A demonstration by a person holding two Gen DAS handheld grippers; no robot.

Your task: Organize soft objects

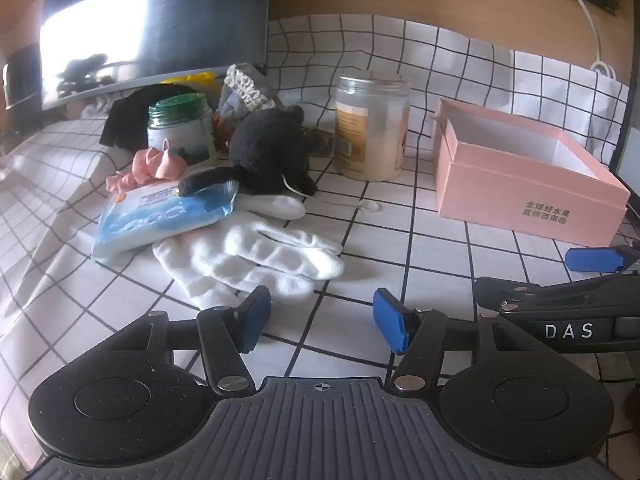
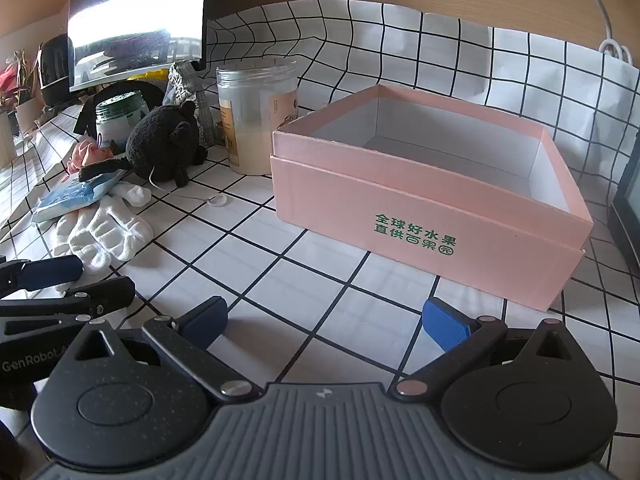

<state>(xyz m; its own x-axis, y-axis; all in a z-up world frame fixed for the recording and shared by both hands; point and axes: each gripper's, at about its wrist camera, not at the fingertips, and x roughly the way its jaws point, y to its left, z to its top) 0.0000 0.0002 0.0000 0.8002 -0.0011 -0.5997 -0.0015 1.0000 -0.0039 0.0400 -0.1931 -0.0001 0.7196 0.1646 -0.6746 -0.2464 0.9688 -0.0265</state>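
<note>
Nearest, the left claw (image 1: pixel 322 322) and right claw (image 2: pixel 324 322) both hover with jaws spread wide and nothing between them, over the checked cloth of the worktop (image 2: pixel 320 280). Just beyond the left claw lies a white glove (image 1: pixel 256 260), well to the left of the pink box (image 2: pixel 432 216), which stands open and empty. Farther from the box, behind the glove, sit a blue wipes packet (image 1: pixel 160 216), pink fabric (image 1: pixel 154 164), a black plush toy (image 1: pixel 268 152) and two jars (image 1: pixel 372 128).
</note>
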